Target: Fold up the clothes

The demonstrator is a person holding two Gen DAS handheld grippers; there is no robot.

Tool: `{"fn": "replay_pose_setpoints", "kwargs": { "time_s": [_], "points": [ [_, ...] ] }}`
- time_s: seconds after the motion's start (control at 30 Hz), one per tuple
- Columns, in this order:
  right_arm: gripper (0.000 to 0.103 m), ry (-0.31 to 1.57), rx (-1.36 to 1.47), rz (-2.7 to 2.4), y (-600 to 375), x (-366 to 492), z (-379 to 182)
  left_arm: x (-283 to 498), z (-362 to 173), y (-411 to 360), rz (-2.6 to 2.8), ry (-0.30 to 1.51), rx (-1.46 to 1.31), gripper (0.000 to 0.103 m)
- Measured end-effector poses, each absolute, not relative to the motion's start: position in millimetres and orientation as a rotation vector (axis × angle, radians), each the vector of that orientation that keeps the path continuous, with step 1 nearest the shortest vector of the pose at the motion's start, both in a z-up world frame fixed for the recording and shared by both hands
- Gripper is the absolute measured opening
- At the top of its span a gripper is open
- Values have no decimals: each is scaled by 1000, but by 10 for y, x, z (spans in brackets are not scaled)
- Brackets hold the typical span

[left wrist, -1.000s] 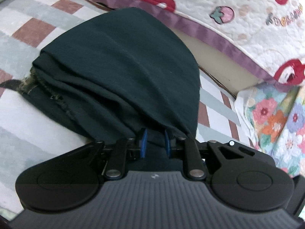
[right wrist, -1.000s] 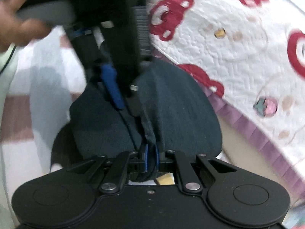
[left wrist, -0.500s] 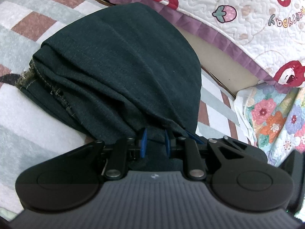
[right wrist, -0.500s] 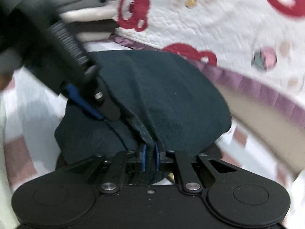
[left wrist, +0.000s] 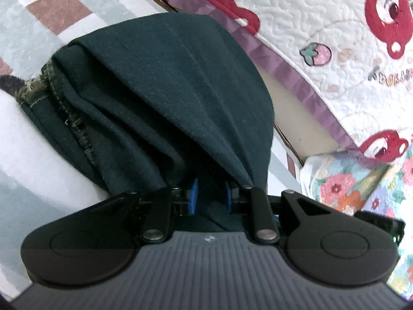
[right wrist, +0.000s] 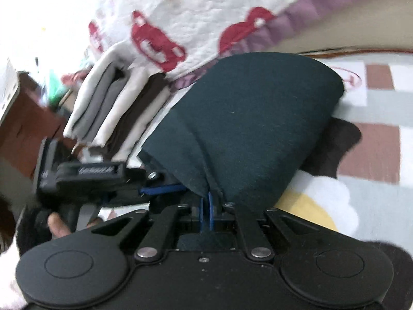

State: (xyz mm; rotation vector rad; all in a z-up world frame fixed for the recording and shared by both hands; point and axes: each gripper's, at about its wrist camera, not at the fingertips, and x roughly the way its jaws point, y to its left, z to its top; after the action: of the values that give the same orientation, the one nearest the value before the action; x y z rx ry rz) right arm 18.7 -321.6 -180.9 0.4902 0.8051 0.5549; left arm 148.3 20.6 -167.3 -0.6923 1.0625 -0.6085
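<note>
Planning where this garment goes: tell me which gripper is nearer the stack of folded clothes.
Left. The left gripper sits just below the stack of folded clothes; the right gripper is farther off.

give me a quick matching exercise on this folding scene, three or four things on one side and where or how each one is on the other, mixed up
Things:
1. dark green garment
2. folded clothes stack
3. floral fabric
4. quilt with red bears

Place or state:
A. bunched below the quilt's purple edge, at the right of the left wrist view
B. pinched by both grippers
C. hangs down behind the garment
D. piled left of the garment in the right wrist view

Pairs: 1-B, 2-D, 3-A, 4-C
</note>
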Motion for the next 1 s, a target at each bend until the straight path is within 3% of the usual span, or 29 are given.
{"fn": "replay_pose_setpoints", "kwargs": {
  "time_s": [0.1,0.2,0.27,0.3,0.5,0.57,0.6,0.67,0.73,0.8,0.87,0.93,1.0],
  "points": [
    [9,809,454,596,-3200,221,-1819,1497,-1666,237,-601,1044,-710,18],
    [3,916,748,892,-3201,313,-2038,1531,-1670,225,-606,1043,-705,18],
    [3,997,557,937,-2788,192,-2043,1543,-1670,235,-609,1043,-706,18],
    [3,987,468,910,-2676,119,-2016,1538,-1663,263,-606,1039,-709,19],
    [10,808,656,736,-3164,-218,-1876,1443,-1576,452,-680,1031,-774,24],
    [12,802,657,658,-3371,-228,-1863,1427,-1552,427,-745,1030,-814,36],
    [23,804,665,574,-3486,-209,-1887,1421,-1534,401,-781,1026,-824,38],
    [33,807,736,451,-3678,-163,-1977,1422,-1484,293,-836,1019,-782,43],
    [34,788,824,353,-3861,-107,-2097,1442,-1502,118,-838,1039,-693,56],
    [47,788,866,293,-3941,6,-2186,1478,-1543,-65,-837,1056,-617,56],
    [48,789,911,289,-4002,153,-2267,1507,-1545,-194,-864,1039,-590,52],
    [54,796,971,279,-3965,379,-2349,1498,-1509,-321,-915,1045,-506,2],
    [58,817,1013,262,-3919,547,-2411,1395,-1437,-362,-901,1002,-396,2]
  ]
}}
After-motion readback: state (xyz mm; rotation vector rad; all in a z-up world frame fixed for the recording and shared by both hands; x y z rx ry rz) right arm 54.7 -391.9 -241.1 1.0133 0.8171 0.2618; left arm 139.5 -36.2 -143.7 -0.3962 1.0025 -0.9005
